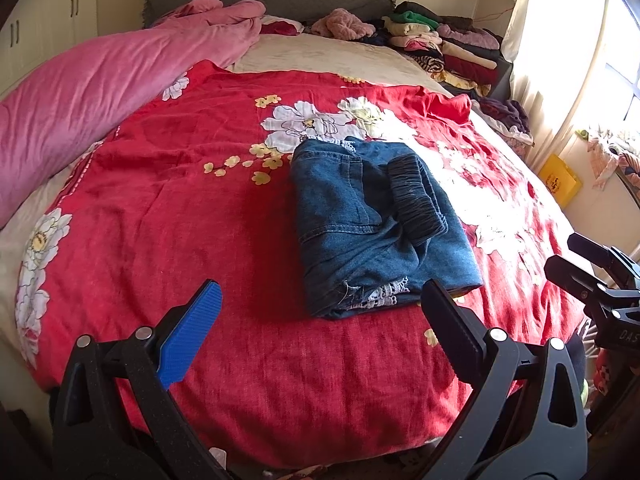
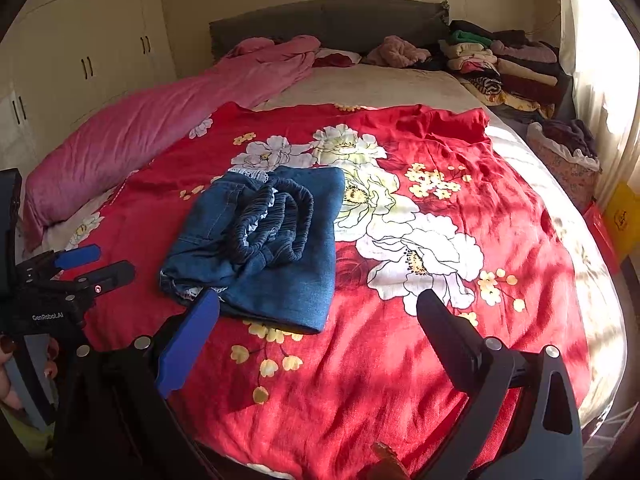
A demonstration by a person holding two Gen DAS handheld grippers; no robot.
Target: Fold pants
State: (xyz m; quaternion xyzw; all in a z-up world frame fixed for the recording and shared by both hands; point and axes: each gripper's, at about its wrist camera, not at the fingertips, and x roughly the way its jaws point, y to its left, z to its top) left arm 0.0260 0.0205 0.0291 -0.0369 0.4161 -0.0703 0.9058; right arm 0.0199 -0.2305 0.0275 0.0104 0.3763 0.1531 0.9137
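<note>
One folded pants (image 1: pixel 372 224) bundle; two tools (image 1: pixel 320 312) (image 2: pixel 318 320) gaping, empty.

Left claw (image 1: pixel 320 300) and right claw (image 2: pixel 318 312) both gape wide and empty, raised over the bed's near edge, side by side.

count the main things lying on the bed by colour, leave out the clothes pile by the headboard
Blue: 1, the folded denim pants
Red: 1, the floral blanket
Pink: 1, the long quilt roll
Total: 3
Both grippers, left and right, hover with jaws open, holding nothing.
</note>
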